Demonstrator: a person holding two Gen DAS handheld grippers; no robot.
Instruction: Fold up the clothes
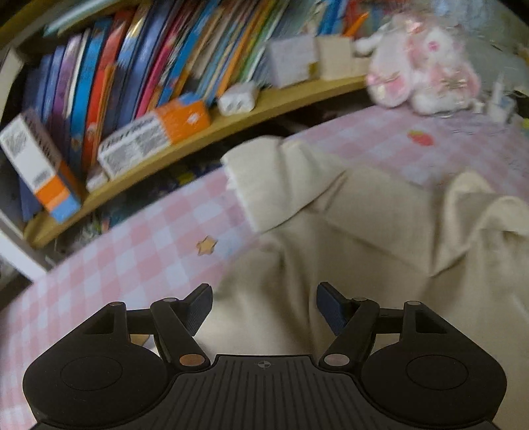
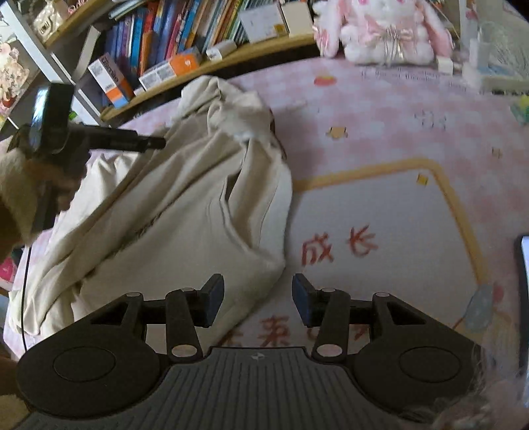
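Observation:
A crumpled cream garment (image 1: 347,248) lies spread on the pink checked table cover (image 1: 132,264). My left gripper (image 1: 264,307) hovers over its near part, jaws apart, with nothing pinched between the blue pads. In the right wrist view the same garment (image 2: 185,215) fills the left half of the table. My right gripper (image 2: 258,297) stands open just above the garment's lower right corner; the cloth passes under the left finger (image 2: 215,297) and is not gripped. A hand at the left edge holds the left gripper (image 2: 155,143) over the garment's upper part.
A wooden shelf (image 1: 231,122) packed with books and small boxes runs along the table's far side. A pink and white plush rabbit (image 2: 386,29) sits at the back. A dark screen (image 2: 524,297) lies at the right edge. Printed table cover (image 2: 380,215) shows right of the garment.

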